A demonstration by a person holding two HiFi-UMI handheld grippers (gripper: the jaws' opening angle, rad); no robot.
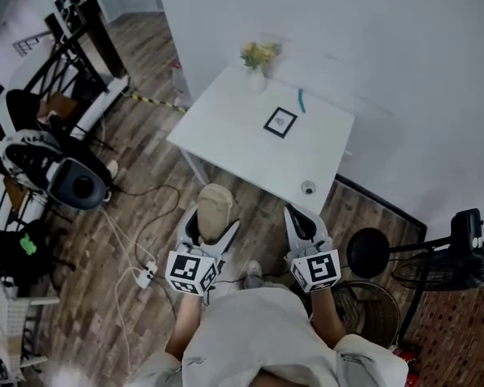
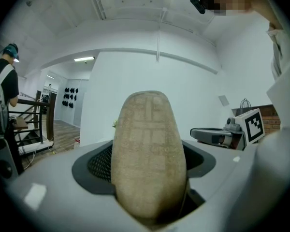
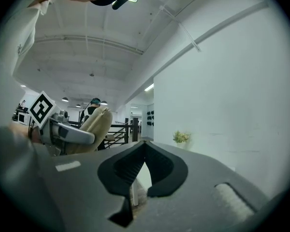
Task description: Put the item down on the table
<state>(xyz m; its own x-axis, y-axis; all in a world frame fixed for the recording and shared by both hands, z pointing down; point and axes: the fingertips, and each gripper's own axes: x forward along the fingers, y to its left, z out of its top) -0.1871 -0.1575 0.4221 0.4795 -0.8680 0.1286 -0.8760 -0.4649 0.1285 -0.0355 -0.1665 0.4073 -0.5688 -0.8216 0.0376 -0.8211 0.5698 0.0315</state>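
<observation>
A tan, oval, woven-looking item (image 1: 214,210) stands upright between the jaws of my left gripper (image 1: 202,230), above the wooden floor and short of the white table (image 1: 226,131). In the left gripper view the item (image 2: 149,153) fills the middle, and the left gripper (image 2: 150,151) is shut on it. My right gripper (image 1: 303,222) hangs beside it near the table's near corner. Its jaws meet at the tips in the right gripper view (image 3: 145,145) with nothing between them. That view also has the item (image 3: 97,126) at the left.
On the table stand a vase of flowers (image 1: 258,58), a square marker card (image 1: 281,122), a teal pen (image 1: 302,101) and a small round object (image 1: 308,187). A black stool (image 1: 368,251) and a fan (image 1: 460,256) are at the right. Cables and a power strip (image 1: 145,274) lie on the floor at the left.
</observation>
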